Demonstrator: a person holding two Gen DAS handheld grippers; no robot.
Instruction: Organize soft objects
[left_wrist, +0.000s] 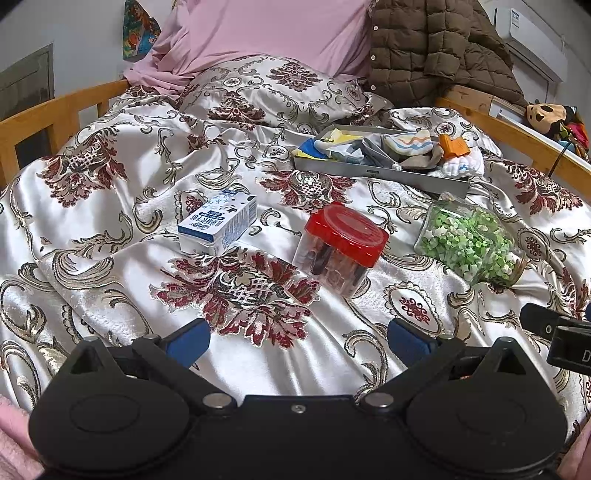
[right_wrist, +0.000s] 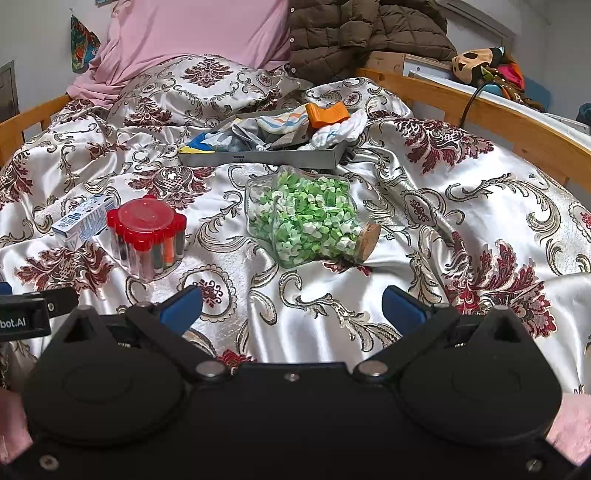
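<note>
**Q:** What did the two wrist views show of the sorting, taking the grey tray (left_wrist: 380, 173) as landmark?

**A:** The soft items (right_wrist: 284, 129), folded cloths with a white knitted piece and an orange one, already lay heaped in the tray, the white piece spilling over its right-hand end. No loose cloth was visible on the patterned bedspread (left_wrist: 110, 236) in front of it.

**Q:** And what lay outside the tray?

**A:** Only hard goods, all nearer the cameras than the tray: a milk carton (left_wrist: 218, 227) to its front left, a red-lidded jar (left_wrist: 341, 249) straight in front, and a corked glass bottle of green paper stars (right_wrist: 310, 221) on its side to the front right.

**Q:** How did the tools stand?

**A:** The left gripper (left_wrist: 297, 341) and the right gripper (right_wrist: 291, 308) hovered well short of the tray, each with jaws spread wide and nothing between them.

**Q:** How far along was the task, then?

**A:** Judged near its end or finished; at most the overhanging white piece remained to be tucked in. Whether the cloths were sorted by compartment could not be told.
</note>
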